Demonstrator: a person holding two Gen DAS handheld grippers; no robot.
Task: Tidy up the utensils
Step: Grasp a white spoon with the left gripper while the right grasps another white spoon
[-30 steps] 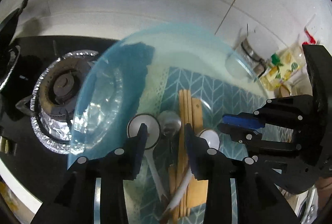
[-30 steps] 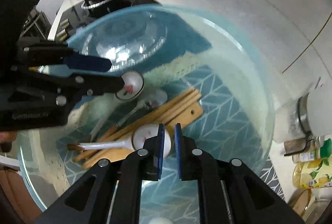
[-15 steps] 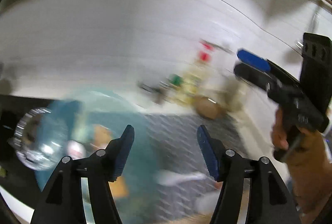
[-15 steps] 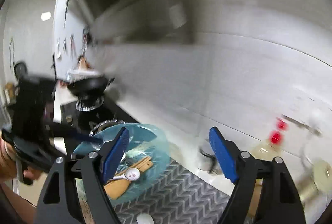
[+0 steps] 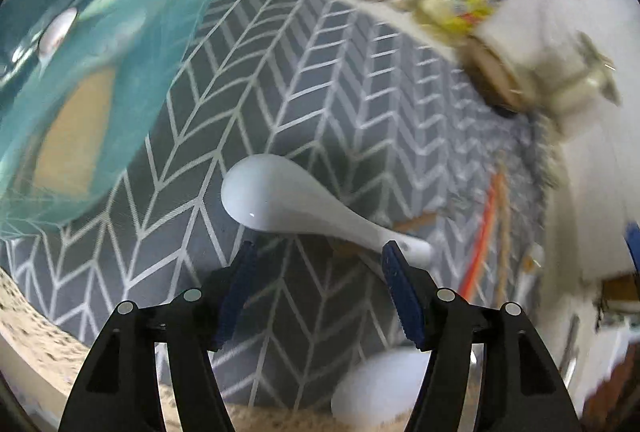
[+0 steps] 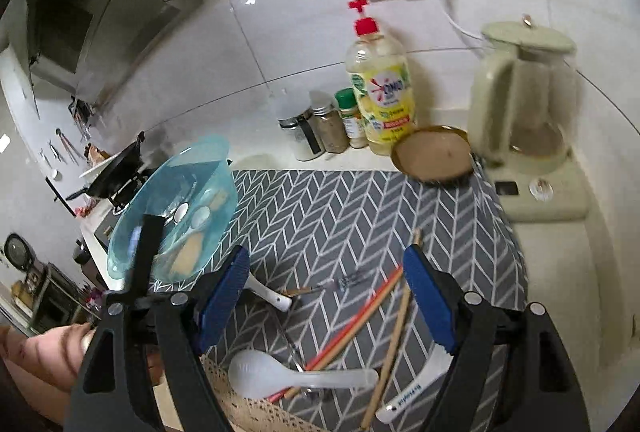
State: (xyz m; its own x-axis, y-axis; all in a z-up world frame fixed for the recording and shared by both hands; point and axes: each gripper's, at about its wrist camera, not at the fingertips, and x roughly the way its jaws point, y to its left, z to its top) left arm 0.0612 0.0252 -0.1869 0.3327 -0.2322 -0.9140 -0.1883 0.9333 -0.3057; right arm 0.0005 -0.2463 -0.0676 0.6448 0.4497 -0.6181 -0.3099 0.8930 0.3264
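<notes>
A white ceramic spoon [image 5: 288,200] lies bowl-down on the grey chevron mat [image 5: 320,72]. My left gripper [image 5: 318,260] is open just short of it, with the spoon's handle end by the right fingertip and nothing pressed. My right gripper [image 6: 326,260] hangs open and empty above the mat. Below it lie a white rice spoon [image 6: 280,372], orange chopsticks [image 6: 360,316], wooden chopsticks [image 6: 396,332], a fork [image 6: 340,280] and a labelled white spoon [image 6: 416,384]. The blue glass bowl [image 6: 180,200] at the mat's left holds spoons and wooden pieces.
Behind the mat stand spice jars [image 6: 320,128], a dish-soap bottle [image 6: 380,88], a brown round dish [image 6: 432,156] and a pale green kettle [image 6: 524,96]. A stove with a dark pan [image 6: 120,168] lies left of the bowl. A hand [image 6: 48,352] holds the left gripper.
Both grippers have left the blue bowl and swung right over the mat. The right jaws, nearly shut by a spoon in the bowl, now stand wide. The left jaws widened too.
</notes>
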